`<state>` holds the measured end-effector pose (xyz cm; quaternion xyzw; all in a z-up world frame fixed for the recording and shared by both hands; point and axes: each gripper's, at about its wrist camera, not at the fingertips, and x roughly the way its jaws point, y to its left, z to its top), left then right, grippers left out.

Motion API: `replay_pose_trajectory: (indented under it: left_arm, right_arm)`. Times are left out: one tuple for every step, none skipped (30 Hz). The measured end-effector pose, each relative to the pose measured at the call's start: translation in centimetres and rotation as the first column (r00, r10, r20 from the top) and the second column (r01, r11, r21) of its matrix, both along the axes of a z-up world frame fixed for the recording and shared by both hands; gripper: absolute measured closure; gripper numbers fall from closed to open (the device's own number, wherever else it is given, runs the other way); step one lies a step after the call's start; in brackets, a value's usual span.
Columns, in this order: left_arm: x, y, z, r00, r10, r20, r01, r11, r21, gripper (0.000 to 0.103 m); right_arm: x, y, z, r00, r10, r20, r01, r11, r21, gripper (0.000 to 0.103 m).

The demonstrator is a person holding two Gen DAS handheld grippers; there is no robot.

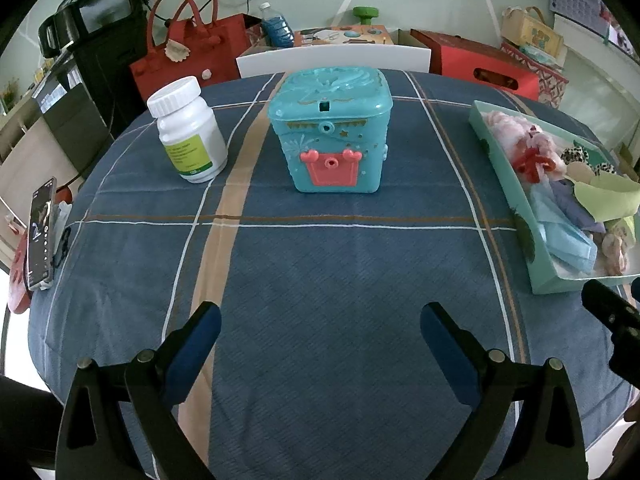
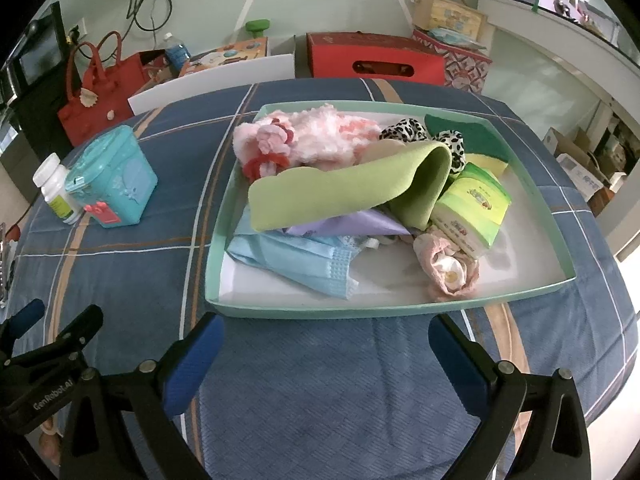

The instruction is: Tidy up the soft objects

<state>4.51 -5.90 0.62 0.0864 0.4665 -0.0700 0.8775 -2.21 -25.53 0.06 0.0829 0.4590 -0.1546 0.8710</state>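
On table: green cloth [image 2: 352, 192] long axis left-right in tray [image 2: 400, 308] | left tongs [image 1: 320, 320] wide | right tongs [image 2: 326, 332] wide

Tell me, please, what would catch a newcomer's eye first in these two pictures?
Probably the mint-green tray heaped with soft things, straight ahead of the open right gripper: a lime-green cloth draped over the pile and a blue face mask at the near edge. Next, the turquoise toy box standing closed mid-table ahead of the open left gripper, a white pill bottle on its left.
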Motion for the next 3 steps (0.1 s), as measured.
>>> replay_pose_trajectory:
  left_arm:
    - [0.0,0.05,-0.03,1.0,0.0,-0.001,0.0,1.0,0.0,0.003]
    - [0.01,0.09,-0.03,1.0,-0.002,-0.003,0.002,1.0,-0.003,0.003]
    - [0.03,0.13,-0.02,1.0,-0.009,-0.005,0.008,1.0,-0.009,0.003]
  right_arm:
    - [0.01,-0.02,0.03,1.0,0.0,0.001,0.0,1.0,0.0,0.0]
    - [-0.03,-0.02,0.03,1.0,0.0,0.001,0.0,1.0,0.0,0.0]
    - [-0.03,-0.02,0.02,1.0,-0.001,0.001,0.001,1.0,0.0,0.0]
